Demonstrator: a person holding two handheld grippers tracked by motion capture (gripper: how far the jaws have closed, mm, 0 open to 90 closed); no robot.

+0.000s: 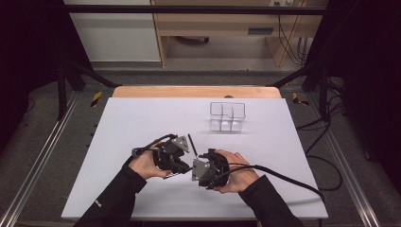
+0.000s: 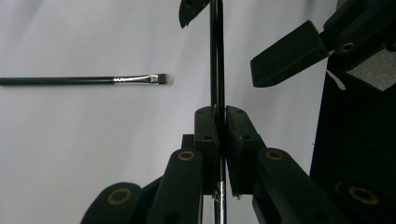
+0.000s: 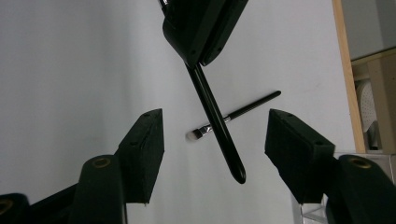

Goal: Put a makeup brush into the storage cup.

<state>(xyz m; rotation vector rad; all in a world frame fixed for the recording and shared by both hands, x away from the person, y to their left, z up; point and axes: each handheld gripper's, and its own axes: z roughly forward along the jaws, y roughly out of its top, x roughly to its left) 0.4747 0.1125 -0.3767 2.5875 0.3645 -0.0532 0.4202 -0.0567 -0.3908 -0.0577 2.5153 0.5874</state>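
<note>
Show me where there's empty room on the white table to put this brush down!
Lots of room: the whole left side of the table, and the far strip left of the clear organizer. It's crowded in the near middle, around the left gripper, the right gripper and the brush lying there.

In the left gripper view the black handle [image 2: 216, 56] clamped by the left gripper [image 2: 222, 140] is cut off at the top edge, and its middle is hidden between the closed jaws. The lying brush [image 2: 93, 80] is cut by the left edge there. In the right gripper view the held handle's upper part is hidden inside the left gripper [image 3: 205, 28], itself cut by the top edge. The lying brush [image 3: 243, 112] is partly covered where the handle [image 3: 219, 126] crosses it. In the high view the clear organizer [image 1: 227, 117] is too small for its contents to be told; both sleeves are cut off at the bottom edge.
</note>
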